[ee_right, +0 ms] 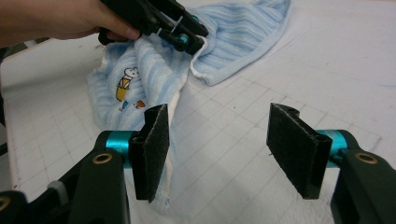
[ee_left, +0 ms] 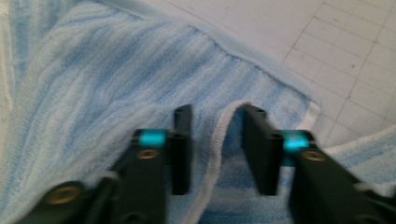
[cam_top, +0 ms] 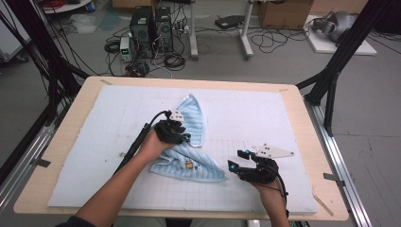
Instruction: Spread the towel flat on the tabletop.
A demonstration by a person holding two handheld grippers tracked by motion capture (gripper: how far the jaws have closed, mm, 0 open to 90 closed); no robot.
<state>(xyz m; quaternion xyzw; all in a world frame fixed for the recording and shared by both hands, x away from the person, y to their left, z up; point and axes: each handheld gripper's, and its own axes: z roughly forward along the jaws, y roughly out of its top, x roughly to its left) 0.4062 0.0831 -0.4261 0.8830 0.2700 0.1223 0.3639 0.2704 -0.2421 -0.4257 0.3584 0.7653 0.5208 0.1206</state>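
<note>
1. The white gridded mat (cam_top: 118,142) covers most of the table.
2. The blue striped towel (cam_top: 194,142) lies rumpled at its middle, seemingly half-folded; flattening and squaring appear left to do.
3. The left gripper (cam_top: 176,132) sits on the towel, jaws part open astride a white hem, perhaps not yet pinching.
4. The right gripper (ee_right: 219,149) waits near the towel's right corner, open and empty.

The towel (cam_top: 191,142) is pale blue with white stripes, a white hem and a small yellow cartoon print (ee_right: 125,84). The mat (cam_top: 283,123) is white with a faint grey grid.
</note>
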